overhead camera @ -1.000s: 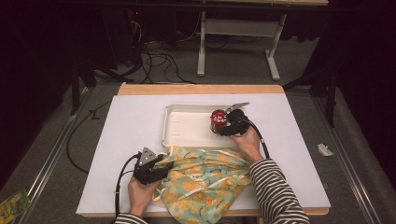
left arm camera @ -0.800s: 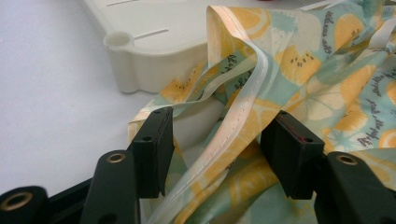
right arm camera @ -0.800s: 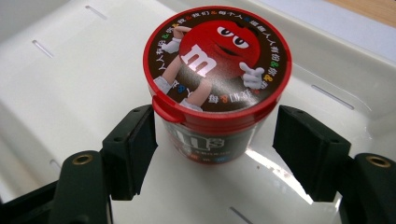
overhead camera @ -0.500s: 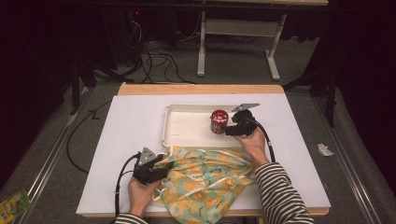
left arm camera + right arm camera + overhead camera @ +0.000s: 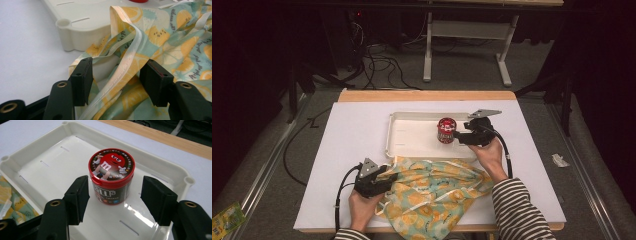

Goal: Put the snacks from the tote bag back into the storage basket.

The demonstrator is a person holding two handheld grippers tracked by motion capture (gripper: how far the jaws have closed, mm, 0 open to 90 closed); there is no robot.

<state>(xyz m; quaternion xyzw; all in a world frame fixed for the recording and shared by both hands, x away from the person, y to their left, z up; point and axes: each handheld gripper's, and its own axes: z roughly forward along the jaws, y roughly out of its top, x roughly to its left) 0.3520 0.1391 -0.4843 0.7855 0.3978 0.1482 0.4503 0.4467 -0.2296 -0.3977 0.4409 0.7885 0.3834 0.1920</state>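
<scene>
Your right gripper [image 5: 113, 200] is the nearer one to the candy tub [image 5: 111, 175]: the tub stands upright in the tray [image 5: 50, 152], lid up, long axis vertical, just ahead of the jaws and a little left of their centre line. Those jaws have just been closing, yet stand apart and clear of the tub. Your left gripper [image 5: 117, 82], jaws apart, straddles a seam fold of the cloth [image 5: 175, 45] beside the tray, without pinching it.

Red-lidded candy tub [image 5: 111, 176], white tray [image 5: 32, 155], orange-and-teal fruit-print cloth [image 5: 432, 192]
</scene>
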